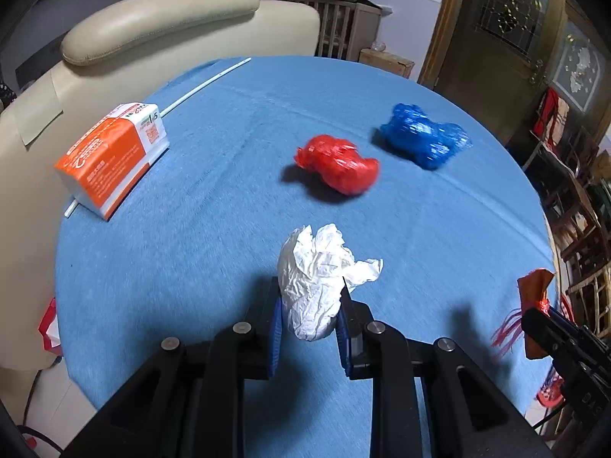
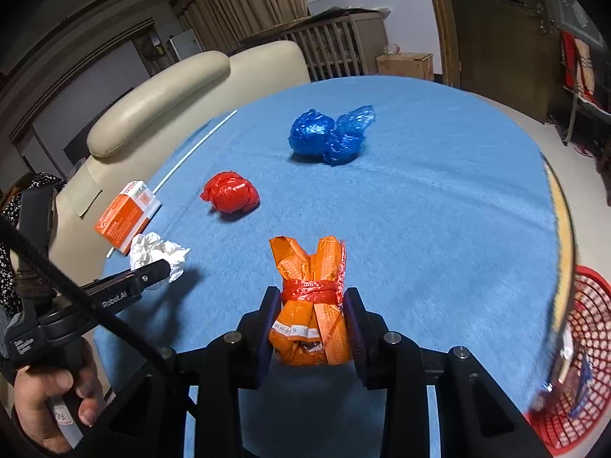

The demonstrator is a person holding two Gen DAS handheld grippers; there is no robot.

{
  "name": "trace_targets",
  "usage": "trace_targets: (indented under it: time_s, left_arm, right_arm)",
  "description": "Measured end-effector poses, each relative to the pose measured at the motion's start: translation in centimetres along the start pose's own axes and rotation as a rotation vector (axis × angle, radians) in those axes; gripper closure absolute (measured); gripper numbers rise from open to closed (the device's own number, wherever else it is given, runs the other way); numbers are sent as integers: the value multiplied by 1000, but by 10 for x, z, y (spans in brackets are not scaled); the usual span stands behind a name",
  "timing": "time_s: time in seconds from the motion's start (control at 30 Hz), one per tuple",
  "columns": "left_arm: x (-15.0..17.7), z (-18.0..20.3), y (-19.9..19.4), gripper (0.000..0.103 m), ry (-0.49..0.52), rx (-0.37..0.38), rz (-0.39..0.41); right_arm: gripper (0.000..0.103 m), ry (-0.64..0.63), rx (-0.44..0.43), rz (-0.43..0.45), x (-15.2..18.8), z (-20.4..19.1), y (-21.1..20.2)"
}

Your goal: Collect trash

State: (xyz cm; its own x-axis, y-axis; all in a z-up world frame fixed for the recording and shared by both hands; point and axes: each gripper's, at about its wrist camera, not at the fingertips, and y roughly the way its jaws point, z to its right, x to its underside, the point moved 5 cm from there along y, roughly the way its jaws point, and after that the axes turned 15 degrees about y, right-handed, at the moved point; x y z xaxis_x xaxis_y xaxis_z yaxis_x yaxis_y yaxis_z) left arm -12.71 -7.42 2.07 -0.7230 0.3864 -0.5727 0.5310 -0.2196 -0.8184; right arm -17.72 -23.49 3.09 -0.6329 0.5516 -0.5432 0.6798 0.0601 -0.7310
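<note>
While the crumpled white paper ball (image 1: 317, 286) is gripped in the left tool (image 1: 310, 315), the tied orange plastic bundle (image 2: 311, 305) is gripped in the right tool (image 2: 311, 328). A scrunched red plastic bag (image 1: 338, 166) and a scrunched blue plastic bag (image 1: 425, 135) are left on the blue round desk (image 1: 191, 267).

Right tool (image 2: 311, 326) clamps an orange bundle (image 2: 311, 305) tied with red plastic, above the blue bench (image 2: 439, 229). Left tool (image 2: 160, 267) grips a white paper wad (image 2: 156, 252), held by a hand (image 2: 49, 408). Red bag (image 2: 231, 192), blue bag (image 2: 324, 135), orange box (image 2: 126, 219) lie on the bench. Red basket (image 2: 573, 362) at right edge.
</note>
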Motion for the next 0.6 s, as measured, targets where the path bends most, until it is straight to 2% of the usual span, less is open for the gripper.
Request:
trace_targets:
  time_s: [0.33, 0.6]
  left_arm:
    - [10, 31, -33, 77, 46, 9, 39]
    - [8, 42, -42, 77, 71, 7, 56]
  right_arm:
    - [67, 28, 10, 55, 21, 20, -43]
    - [67, 32, 8, 80, 23, 24, -56]
